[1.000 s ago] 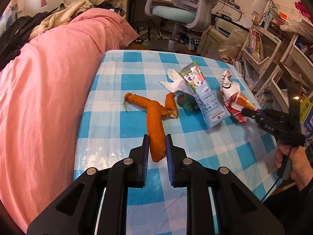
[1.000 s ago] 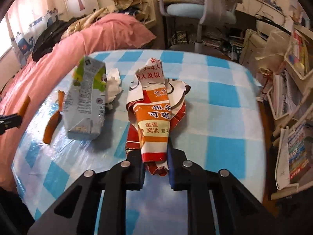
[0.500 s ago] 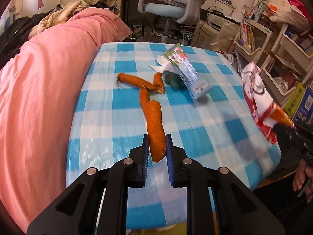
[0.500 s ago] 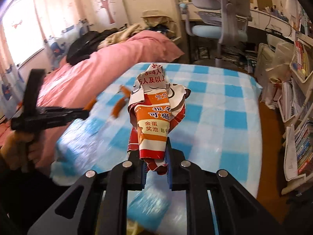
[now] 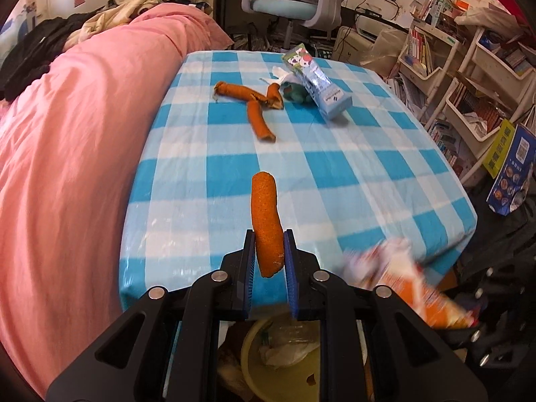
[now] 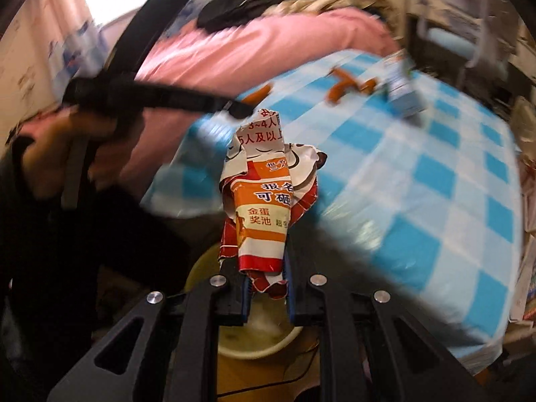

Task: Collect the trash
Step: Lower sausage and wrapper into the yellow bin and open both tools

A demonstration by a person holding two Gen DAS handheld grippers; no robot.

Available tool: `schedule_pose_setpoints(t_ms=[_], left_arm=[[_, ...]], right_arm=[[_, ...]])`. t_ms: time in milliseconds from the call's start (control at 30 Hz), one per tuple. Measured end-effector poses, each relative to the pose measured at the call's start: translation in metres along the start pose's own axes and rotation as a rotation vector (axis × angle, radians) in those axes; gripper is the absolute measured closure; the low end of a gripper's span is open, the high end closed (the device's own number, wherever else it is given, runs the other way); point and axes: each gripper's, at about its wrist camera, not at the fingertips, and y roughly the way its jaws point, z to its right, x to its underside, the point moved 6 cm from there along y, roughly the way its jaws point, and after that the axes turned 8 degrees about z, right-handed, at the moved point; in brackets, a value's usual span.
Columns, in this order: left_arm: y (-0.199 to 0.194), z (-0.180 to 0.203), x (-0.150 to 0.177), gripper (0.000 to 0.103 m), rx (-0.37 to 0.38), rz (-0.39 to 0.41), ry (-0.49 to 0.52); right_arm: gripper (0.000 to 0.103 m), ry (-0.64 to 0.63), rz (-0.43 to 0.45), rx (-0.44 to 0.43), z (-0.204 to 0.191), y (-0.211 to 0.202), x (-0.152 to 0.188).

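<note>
My left gripper is shut on a strip of orange peel, held clear of the checked table near its front edge. More orange peel, a milk carton and a white tissue lie at the table's far end. My right gripper is shut on a crumpled red, orange and white wrapper, blurred in the left wrist view. A yellow bin with trash in it sits below both grippers. The left gripper crosses the right wrist view, held by a hand.
A bed with a pink cover runs along the table's left side. An office chair stands beyond the table. Shelves of books and a blue box crowd the right side.
Both grippers have pulled back from the table to its front edge. The held peel strip has come away from the rest of the peel. The yellow bin has come into view below them.
</note>
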Motion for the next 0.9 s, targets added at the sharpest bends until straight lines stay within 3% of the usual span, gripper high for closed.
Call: schedule_pose_setpoints(t_ms=[233,533,567,667,833,900], left_arm=[[-0.01,0.007,0.014,0.087,0.006,-0.008,0.028],[-0.01,0.018,0.033,0.087,0.004,-0.051,0.067],[-0.009,0.019,0.036,0.087,0.003,-0.059,0.071],[-0.004,0.025,0.05,0.087,0.005,-0.109,0.086],[0.006,0.037,0.082,0.086,0.011,-0.236,0.142],[0.005,0.037,0.085,0.079,-0.007,-0.235,0.159]], right_arm=[[0.086,-0.077,-0.128,-0.022,-0.023,0.027,0.031],[0.079,-0.092,-0.162,-0.027,-0.025,0.039,0.041],[0.074,-0.091,-0.164,-0.026,-0.025,0.039,0.042],[0.042,-0.09,-0.156,-0.025,-0.027,0.038,0.042],[0.032,-0.061,-0.128,0.024,-0.015,0.03,0.036],[0.026,-0.061,-0.11,0.066,-0.008,0.026,0.031]])
